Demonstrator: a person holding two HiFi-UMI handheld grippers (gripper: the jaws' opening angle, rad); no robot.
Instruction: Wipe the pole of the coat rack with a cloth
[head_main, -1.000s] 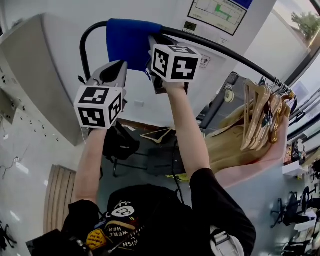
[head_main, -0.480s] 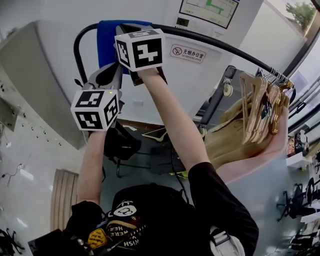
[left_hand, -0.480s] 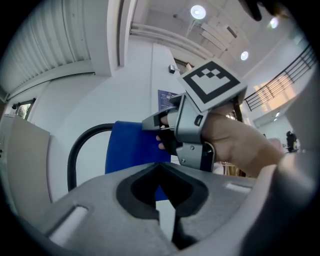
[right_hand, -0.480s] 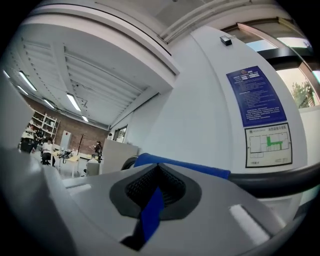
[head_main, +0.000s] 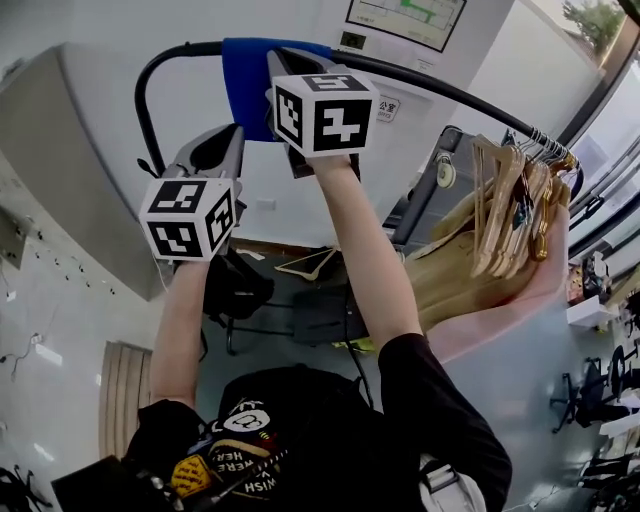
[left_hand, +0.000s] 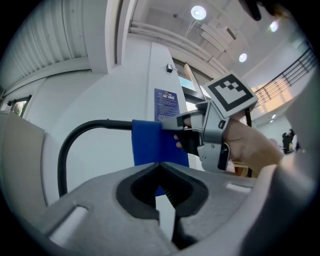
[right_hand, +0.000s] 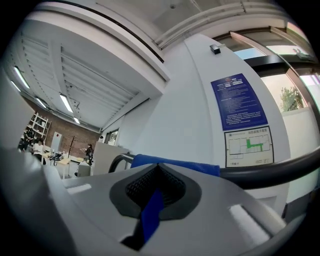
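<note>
Cloth (head_main: 248, 75), pinched in right gripper (right_hand: 157, 167), hides pole (left_hand: 95, 123) beneath; left gripper (left_hand: 160, 165) closed, empty.

Black curved metal pole (head_main: 440, 90) of the coat rack. Along it, the stretch between the draped blue cloth (head_main: 250, 75) and the bunched wooden hangers (head_main: 510, 200) at its right end lay bare. The right gripper (head_main: 292, 68), clamped on the cloth, blocked the pole there. The closed left gripper (head_main: 228, 140) hung below the pole, apart from it.

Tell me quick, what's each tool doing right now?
Left tool: closed, empty.
Right tool: closed on the cloth draped over the pole.
</note>
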